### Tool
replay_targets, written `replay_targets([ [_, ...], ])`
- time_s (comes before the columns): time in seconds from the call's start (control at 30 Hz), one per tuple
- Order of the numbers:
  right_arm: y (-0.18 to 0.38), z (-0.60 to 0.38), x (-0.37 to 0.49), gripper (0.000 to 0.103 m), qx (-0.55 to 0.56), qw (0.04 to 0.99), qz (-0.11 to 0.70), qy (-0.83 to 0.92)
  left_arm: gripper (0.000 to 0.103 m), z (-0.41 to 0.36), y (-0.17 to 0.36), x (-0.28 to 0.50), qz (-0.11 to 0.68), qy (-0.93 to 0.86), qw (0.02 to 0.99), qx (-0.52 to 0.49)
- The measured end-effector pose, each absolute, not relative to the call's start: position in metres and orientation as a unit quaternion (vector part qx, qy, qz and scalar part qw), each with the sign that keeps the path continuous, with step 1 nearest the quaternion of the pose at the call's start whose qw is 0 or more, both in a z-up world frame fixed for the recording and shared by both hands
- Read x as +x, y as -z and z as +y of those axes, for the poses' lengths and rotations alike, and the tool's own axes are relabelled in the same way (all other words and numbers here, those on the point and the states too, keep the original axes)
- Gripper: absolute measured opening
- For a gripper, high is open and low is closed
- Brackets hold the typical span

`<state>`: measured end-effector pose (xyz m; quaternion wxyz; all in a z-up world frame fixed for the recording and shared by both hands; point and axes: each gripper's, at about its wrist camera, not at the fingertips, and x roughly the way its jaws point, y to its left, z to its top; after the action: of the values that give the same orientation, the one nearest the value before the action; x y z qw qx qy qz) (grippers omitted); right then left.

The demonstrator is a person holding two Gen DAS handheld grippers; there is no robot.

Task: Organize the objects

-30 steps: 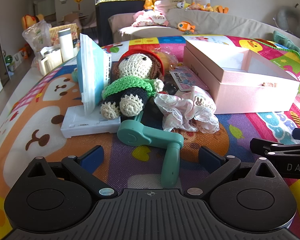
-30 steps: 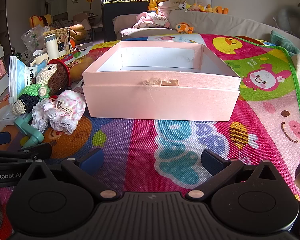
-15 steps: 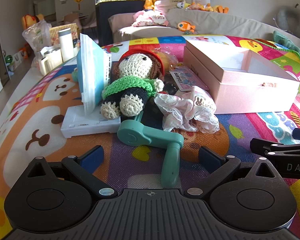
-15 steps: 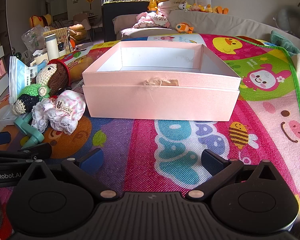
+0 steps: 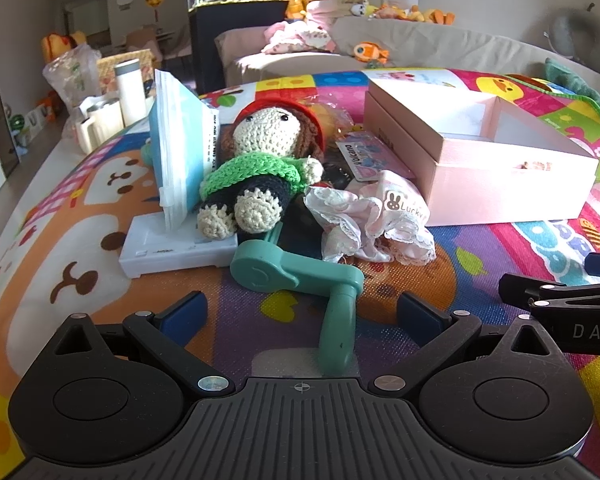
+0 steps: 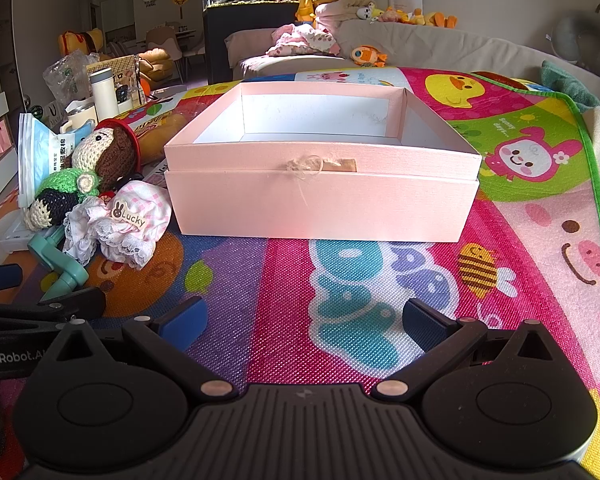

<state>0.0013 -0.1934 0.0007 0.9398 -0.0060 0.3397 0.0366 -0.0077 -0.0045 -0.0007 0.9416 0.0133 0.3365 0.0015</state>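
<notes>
No shift since prev. frames — both tongs wide, empty; teal crank (image 5: 300, 280) base under doll (image 5: 260, 168).

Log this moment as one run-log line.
left gripper: open, teal handle between fingers, ungripped | right gripper: open, empty, facing pink box | box: nothing visible inside | crochet doll: on mat

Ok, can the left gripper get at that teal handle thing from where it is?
Probably yes: the left gripper is open, and the teal handle already lies between its fingers with nothing on top.
</notes>
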Motion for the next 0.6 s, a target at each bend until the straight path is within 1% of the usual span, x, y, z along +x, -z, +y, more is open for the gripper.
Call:
replay_targets([
  [0.43,-0.0036,-0.1938,0.0007,0.103,-0.006,0.939,0.341,-0.040,0.103,-0.0047,0.0010,-0.0031,0.338,-0.002,0.941,0.011],
  [0.6,-0.0041,-0.2016,0.0018,0.103,-0.017,0.932,0.354,-0.077,0.103,-0.0040,0.0006,-0.0021,0.340,-0.001,0.941,0.009],
])
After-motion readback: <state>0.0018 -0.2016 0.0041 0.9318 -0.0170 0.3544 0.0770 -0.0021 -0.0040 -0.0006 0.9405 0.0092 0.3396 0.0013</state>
